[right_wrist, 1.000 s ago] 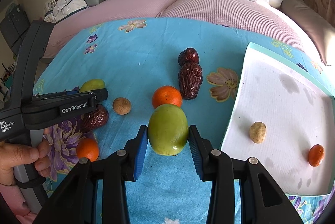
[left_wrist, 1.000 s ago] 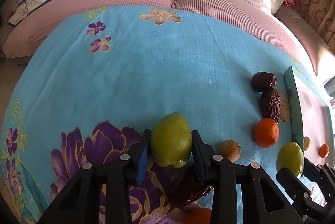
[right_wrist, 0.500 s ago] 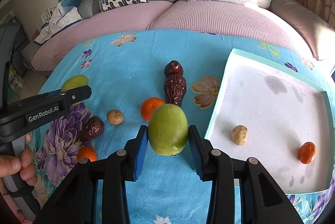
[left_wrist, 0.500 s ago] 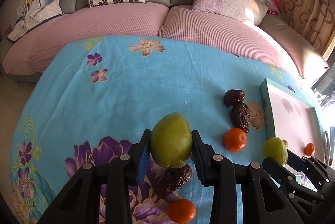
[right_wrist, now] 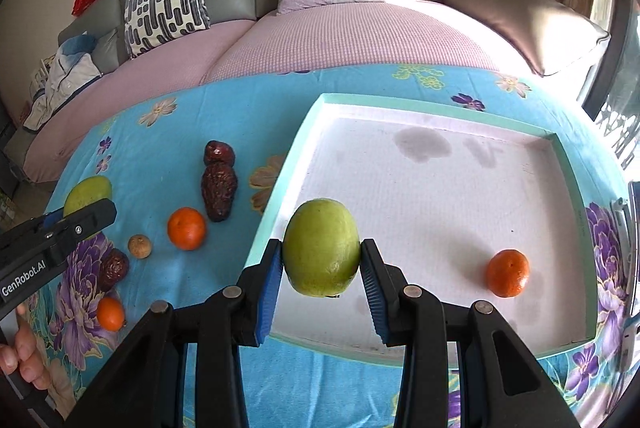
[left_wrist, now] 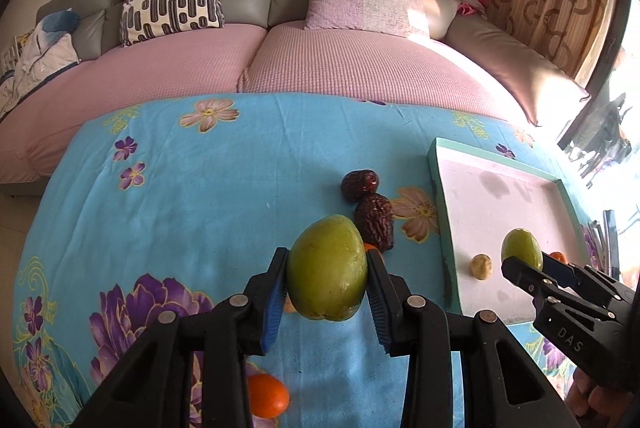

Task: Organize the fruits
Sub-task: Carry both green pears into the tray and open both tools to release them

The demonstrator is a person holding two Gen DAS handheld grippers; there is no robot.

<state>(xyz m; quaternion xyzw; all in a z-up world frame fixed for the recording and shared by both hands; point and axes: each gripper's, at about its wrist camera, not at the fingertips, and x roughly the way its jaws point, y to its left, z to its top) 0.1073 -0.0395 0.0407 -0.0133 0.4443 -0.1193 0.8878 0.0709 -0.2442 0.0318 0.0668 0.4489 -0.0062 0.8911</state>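
R hand-held gripper (right_wrist: 321,270) w/ its green fruit (right_wrist: 321,247) is now over the tray (right_wrist: 440,107), off the blue cloth. L hand-held gripper (left_wrist: 327,291) w/ its green fruit (left_wrist: 327,266) sits higher and further right, nearer the dates (left_wrist: 374,220); small orange (left_wrist: 267,395) now below it.

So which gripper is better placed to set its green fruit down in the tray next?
Right. The right gripper holds its green fruit over the tray's near-left part. The left gripper holds its green fruit over the blue cloth, left of the tray.
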